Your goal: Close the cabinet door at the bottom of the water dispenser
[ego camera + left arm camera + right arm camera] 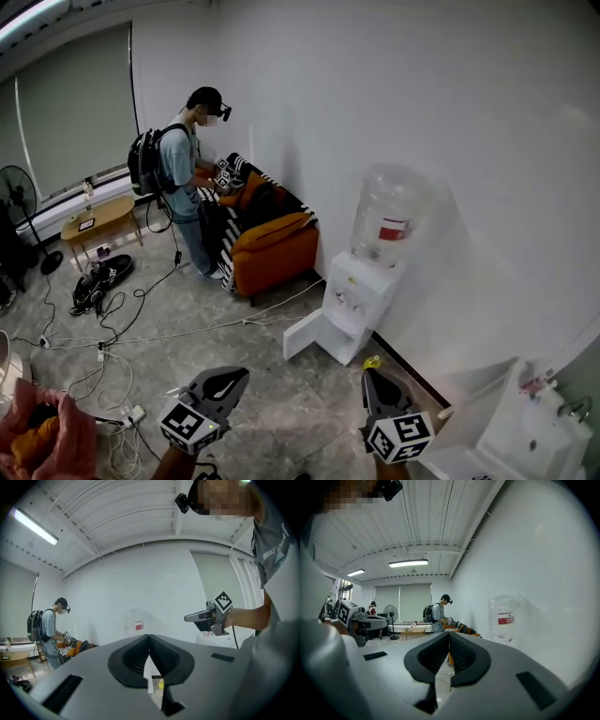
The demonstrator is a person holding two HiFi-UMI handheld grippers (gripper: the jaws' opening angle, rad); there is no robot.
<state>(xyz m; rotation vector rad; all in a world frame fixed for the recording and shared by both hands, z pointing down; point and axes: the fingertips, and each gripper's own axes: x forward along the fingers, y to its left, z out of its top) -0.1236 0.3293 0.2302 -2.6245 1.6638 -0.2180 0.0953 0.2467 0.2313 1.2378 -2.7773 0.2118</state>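
A white water dispenser [361,291] stands against the wall with a clear bottle [386,214] on top. Its bottom cabinet door [307,336] hangs open, swung out to the left over the floor. My left gripper [232,375] and right gripper [372,375] are held low in the head view, short of the dispenser, both pointing towards it and touching nothing. In the left gripper view the left gripper [149,637] has its jaws together and empty, with the bottle [132,624] beyond. The right gripper [449,634] is likewise shut with nothing in it, the bottle [506,618] to its right.
Another person [190,173] with a backpack stands by an orange sofa [279,249] left of the dispenser. Cables [112,328] trail over the floor at the left. A small wooden table [98,220] and a fan [19,197] stand further left. A white sink unit [511,431] fills the lower right.
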